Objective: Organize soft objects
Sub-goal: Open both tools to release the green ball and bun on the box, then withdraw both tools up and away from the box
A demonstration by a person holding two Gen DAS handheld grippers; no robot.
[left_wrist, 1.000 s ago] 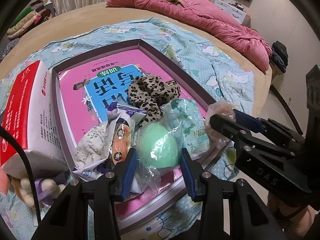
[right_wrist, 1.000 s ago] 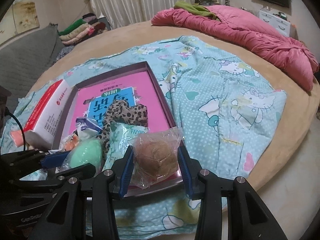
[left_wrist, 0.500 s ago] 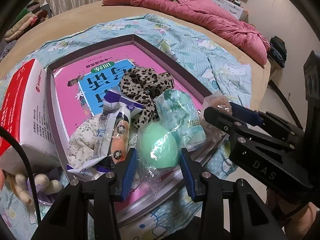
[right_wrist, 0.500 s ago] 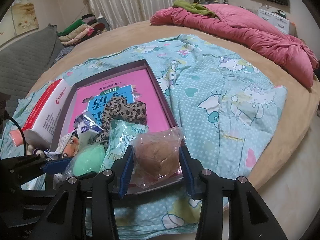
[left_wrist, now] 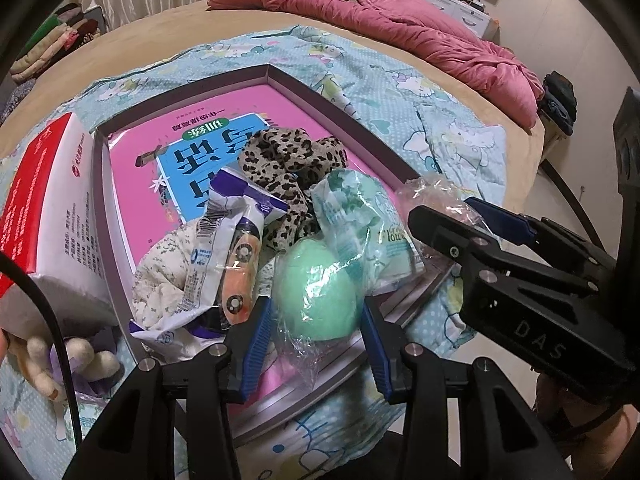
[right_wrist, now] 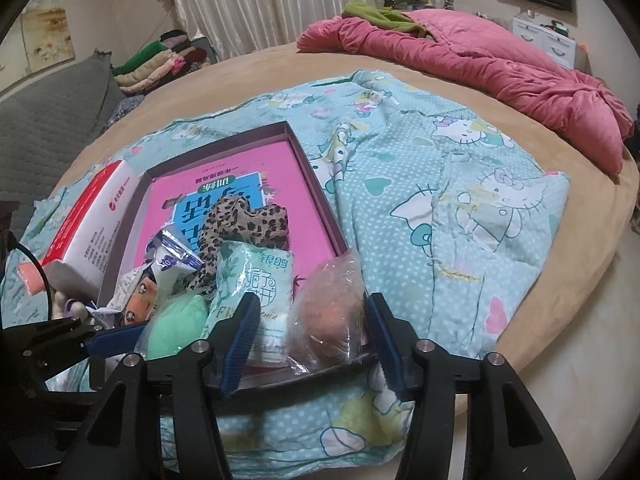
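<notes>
Two grippers work at the near edge of a shallow tray [left_wrist: 340, 108] that lies on a cartoon-print sheet [right_wrist: 460, 184] over a round bed [right_wrist: 240, 68]. The tray's near rim sits just inside the mattress edge, with bare floor beyond to the right. Wide open sheet lies right of the tray; the left side is hemmed in by a red-and-white carton [left_wrist: 44, 200] touching the tray wall.

The left gripper [left_wrist: 316, 316] has its fingers at a middling gap, pads pressed on both sides of a green ball [left_wrist: 318, 296], smooth and round, wrapped in crinkled clear film, at the tray's near end. The right gripper [right_wrist: 312, 328] has just been widening its jaws; a brown ball [right_wrist: 332, 320] in a clear bag sits between them at the near right corner, with a visible gap on the left pad's side.

Behind them, piled together: a mint tissue pack [right_wrist: 256, 280], a leopard-print scrunchie [left_wrist: 288, 160], a foil snack packet [left_wrist: 236, 232], and a pale floral cloth [left_wrist: 168, 268]. A pink glossy book [right_wrist: 236, 184] lines the tray floor.

Only the left view shows the small plush toy [left_wrist: 76, 356] outside the tray beneath the carton. Only the right view shows the folded clothes [right_wrist: 160, 60] by the curtain clearly. A rumpled pink quilt [right_wrist: 480, 52] lies across the far side.
</notes>
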